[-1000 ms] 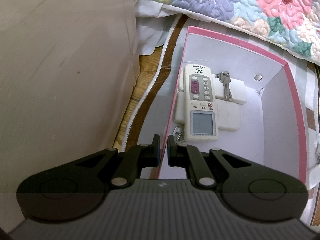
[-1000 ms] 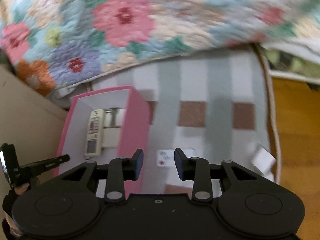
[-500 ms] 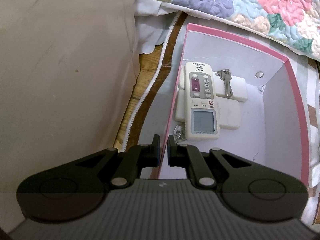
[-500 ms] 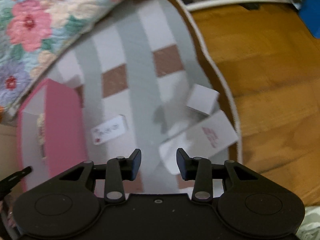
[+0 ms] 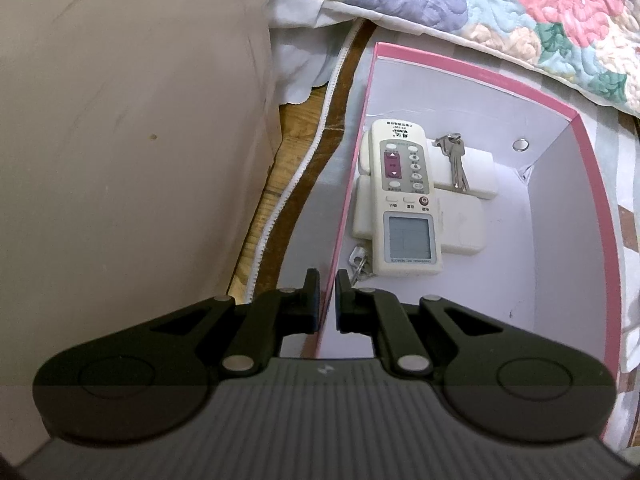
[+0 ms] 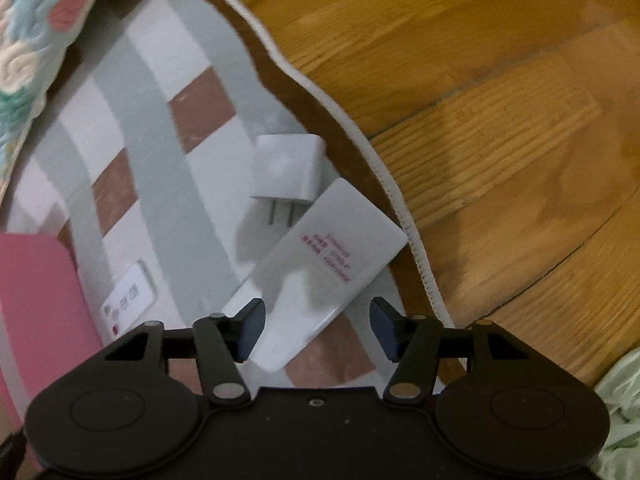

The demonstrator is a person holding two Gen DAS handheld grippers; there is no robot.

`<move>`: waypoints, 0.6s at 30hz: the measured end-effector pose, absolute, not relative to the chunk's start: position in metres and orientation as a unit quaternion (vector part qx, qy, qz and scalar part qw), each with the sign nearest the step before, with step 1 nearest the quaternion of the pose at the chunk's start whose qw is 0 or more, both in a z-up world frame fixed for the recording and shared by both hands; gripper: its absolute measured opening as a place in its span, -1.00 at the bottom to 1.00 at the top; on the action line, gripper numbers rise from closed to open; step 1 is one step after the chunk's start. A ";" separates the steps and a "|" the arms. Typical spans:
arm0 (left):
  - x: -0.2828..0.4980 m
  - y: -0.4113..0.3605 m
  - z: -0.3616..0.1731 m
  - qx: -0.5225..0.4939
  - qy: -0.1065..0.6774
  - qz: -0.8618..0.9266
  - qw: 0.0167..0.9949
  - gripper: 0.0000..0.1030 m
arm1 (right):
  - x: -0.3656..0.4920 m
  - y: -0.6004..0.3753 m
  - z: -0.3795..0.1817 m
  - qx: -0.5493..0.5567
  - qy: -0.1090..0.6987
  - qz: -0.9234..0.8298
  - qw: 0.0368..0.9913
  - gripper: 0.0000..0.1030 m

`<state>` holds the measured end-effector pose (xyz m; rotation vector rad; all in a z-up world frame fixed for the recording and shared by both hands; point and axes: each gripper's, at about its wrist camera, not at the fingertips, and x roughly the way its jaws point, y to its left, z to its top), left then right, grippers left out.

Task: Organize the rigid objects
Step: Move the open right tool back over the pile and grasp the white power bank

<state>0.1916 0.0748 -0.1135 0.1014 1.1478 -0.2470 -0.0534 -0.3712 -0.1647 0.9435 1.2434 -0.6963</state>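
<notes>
My left gripper (image 5: pixel 327 296) is shut on the left wall of the pink box (image 5: pixel 592 184). Inside the box lie a white remote control (image 5: pixel 404 196), a bunch of keys (image 5: pixel 456 162) and white flat blocks (image 5: pixel 466 226). My right gripper (image 6: pixel 318 330) is open wide, its fingers on either side of the near end of a flat white box with red print (image 6: pixel 324 268) on the striped rug. A white plug adapter (image 6: pixel 286 168) lies just beyond it. A small white card-like object (image 6: pixel 128 300) lies next to the pink box (image 6: pixel 36 300).
A beige wall or furniture panel (image 5: pixel 128 152) stands left of the box. A flowered quilt (image 5: pixel 500 4) hangs behind it. The rug's white-edged border (image 6: pixel 360 132) runs onto the wooden floor (image 6: pixel 500 120) on the right.
My right gripper swung right and down from the pink box to the flat white box and opened wider. My left gripper stayed shut on the box wall.
</notes>
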 end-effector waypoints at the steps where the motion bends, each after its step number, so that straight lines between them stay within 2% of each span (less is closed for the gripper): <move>1: 0.191 0.075 -0.114 0.046 0.542 -0.117 0.831 -0.86 | -0.054 -0.371 -0.167 0.424 0.546 -0.308 0.654 0.23; 4: 0.191 0.076 -0.115 0.045 0.544 -0.118 0.830 -0.86 | -0.053 -0.372 -0.169 0.440 0.532 -0.305 0.656 0.24; 9: 0.191 0.076 -0.115 0.045 0.545 -0.119 0.829 -0.86 | -0.046 -0.374 -0.174 0.431 0.536 -0.322 0.651 0.42; 12: 0.192 0.076 -0.115 0.046 0.545 -0.118 0.829 -0.86 | -0.035 -0.372 -0.175 0.421 0.536 -0.336 0.650 0.46; 17: 0.189 0.073 -0.115 0.057 0.540 -0.117 0.831 -0.86 | -0.006 -0.358 -0.176 0.321 0.572 -0.342 0.673 0.46; 18: 0.189 0.073 -0.115 0.057 0.540 -0.117 0.831 -0.86 | 0.002 -0.355 -0.179 0.292 0.584 -0.337 0.679 0.52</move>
